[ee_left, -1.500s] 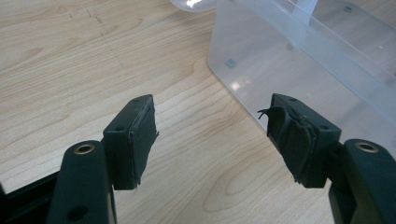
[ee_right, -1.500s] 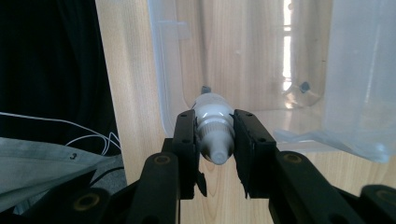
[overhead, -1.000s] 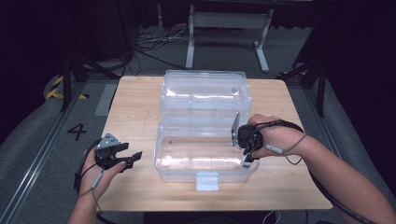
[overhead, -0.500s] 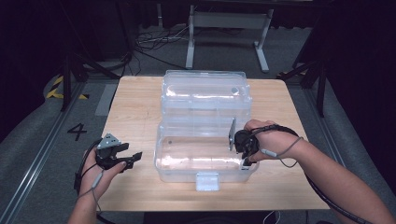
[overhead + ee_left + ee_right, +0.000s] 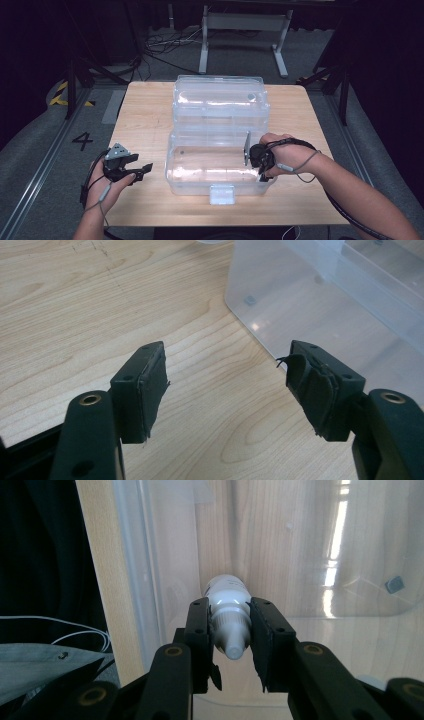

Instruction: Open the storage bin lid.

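A clear plastic box (image 5: 200, 182) lies open in the middle of the wooden table, its lid (image 5: 220, 100) folded back behind it. My right gripper (image 5: 260, 167) points down into the box's right end. In the right gripper view that gripper (image 5: 230, 625) is shut on a small white bottle (image 5: 227, 605), nozzle end towards the camera, above the box's clear floor and beside its wall (image 5: 145, 570). My left gripper (image 5: 142, 169) rests in a hand on the table left of the box. In the left gripper view its jaws (image 5: 227, 375) stand open with nothing between them, near a box corner (image 5: 320, 300).
The box's white latch (image 5: 222, 194) sticks out at its front. A small grey square (image 5: 394, 584) sits on the box floor. Bare wood (image 5: 145, 115) lies left of the box. Metal stands and cables (image 5: 160, 40) are on the floor beyond the table.
My right gripper has sunk a little lower into the box with the bottle still in it. The left gripper has stayed where it was.
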`<state>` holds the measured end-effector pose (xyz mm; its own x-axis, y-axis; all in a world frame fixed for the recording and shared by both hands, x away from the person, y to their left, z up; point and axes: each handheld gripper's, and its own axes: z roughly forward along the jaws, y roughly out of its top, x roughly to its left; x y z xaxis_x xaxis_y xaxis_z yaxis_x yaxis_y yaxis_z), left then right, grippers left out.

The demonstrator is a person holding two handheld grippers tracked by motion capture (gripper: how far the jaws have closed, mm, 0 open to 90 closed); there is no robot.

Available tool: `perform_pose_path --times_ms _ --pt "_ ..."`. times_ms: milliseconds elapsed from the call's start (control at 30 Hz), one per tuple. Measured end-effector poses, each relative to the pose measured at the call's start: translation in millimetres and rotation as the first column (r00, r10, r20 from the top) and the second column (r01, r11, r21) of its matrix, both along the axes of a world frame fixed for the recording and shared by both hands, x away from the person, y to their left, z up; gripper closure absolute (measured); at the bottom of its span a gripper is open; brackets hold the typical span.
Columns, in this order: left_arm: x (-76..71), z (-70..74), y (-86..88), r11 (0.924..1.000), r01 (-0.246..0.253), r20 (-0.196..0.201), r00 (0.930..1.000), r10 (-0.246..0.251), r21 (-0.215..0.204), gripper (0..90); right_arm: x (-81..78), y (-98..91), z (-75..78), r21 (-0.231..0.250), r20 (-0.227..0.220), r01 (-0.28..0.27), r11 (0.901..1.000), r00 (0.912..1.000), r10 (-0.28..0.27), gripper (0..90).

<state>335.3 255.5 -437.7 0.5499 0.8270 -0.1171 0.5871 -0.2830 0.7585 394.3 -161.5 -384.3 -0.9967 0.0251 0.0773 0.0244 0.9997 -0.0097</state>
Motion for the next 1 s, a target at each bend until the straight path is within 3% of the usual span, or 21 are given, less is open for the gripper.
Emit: perform_pose_path --times_ms 600,1000 --pt "0.9 -3.9 0.9 0.9998 -0.003 -0.012 0.9999 0.003 0.018 33.0 -1.8 0.0 -9.5 -0.01 0.0 0.003 0.9999 1.0 -0.003 70.4" --pt "1.7 -4.8 2.9 0.9997 -0.008 -0.018 0.9998 0.008 0.021 32.8 -3.2 -2.3 2.5 0.031 0.011 0.0 0.9995 0.9999 0.0 66.0"
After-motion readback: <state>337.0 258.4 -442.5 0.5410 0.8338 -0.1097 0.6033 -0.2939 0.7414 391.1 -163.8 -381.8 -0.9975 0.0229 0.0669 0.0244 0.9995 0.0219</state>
